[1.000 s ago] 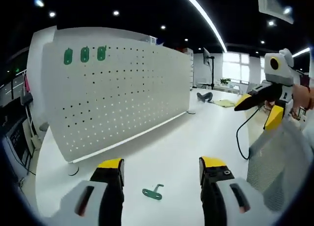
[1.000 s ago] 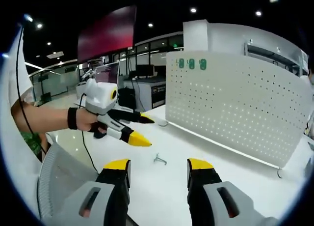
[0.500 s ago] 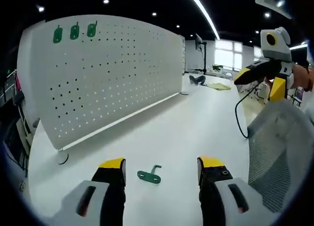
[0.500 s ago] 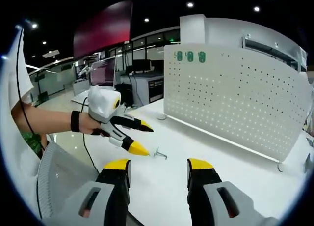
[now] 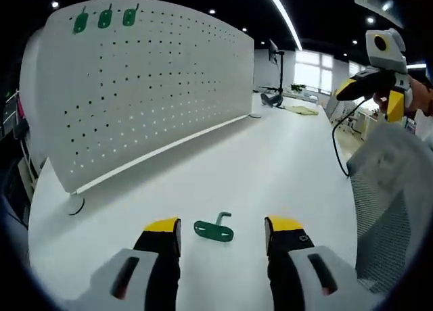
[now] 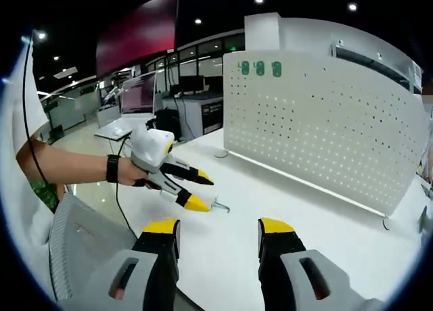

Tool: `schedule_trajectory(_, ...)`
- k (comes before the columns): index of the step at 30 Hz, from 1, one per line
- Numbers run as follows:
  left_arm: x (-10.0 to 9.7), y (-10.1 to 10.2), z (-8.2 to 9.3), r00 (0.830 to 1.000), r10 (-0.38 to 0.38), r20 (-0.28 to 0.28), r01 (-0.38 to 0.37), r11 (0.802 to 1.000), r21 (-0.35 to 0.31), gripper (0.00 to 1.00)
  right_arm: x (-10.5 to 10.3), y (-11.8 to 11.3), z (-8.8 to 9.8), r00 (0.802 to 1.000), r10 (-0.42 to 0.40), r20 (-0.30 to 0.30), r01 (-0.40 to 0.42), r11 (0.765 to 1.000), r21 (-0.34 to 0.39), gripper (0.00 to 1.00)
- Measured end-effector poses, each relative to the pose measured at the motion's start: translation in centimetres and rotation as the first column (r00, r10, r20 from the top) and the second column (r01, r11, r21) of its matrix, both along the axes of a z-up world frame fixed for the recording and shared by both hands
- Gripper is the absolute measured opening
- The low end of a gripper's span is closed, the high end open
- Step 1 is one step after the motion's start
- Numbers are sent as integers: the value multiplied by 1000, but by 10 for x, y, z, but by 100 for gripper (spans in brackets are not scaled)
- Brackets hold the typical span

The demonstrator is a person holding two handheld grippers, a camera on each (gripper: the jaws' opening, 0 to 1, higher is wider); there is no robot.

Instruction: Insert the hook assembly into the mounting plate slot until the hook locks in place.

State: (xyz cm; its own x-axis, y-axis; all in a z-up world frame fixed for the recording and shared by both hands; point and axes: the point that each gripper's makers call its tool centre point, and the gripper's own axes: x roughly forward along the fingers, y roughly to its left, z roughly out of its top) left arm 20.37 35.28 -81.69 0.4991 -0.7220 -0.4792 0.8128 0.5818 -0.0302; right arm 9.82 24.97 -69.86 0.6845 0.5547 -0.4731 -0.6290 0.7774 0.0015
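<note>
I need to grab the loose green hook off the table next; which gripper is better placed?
Left. The left gripper is open with the green hook lying between its jaws; the right gripper is held off the table.

Dark ceiling [image 5: 203, 7] with spotlights, bright windows [image 5: 308, 59]

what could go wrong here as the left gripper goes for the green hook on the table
1. The green hook lies flat on the white table, so the open left gripper may skid it away or only pinch an edge.
2. A crooked grip would make lining it up with the small holes of the pegboard hard.
3. The right gripper is held far from the hook, too distant to steady it quickly.
</note>
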Motion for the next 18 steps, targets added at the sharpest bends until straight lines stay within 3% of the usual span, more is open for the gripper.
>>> schedule_trajectory(9, 5, -1, -17, 1000, -18, -24, 18, 1000, 9, 46, -1, -1, -5, 1000, -18, -15, 17, 1000, -7, 46)
schedule_trajectory(18, 10, -6, -22, 999, -32, -36, 32, 999, -3, 43, -3, -7, -12, 999, -39, -37, 38, 999, -21, 46)
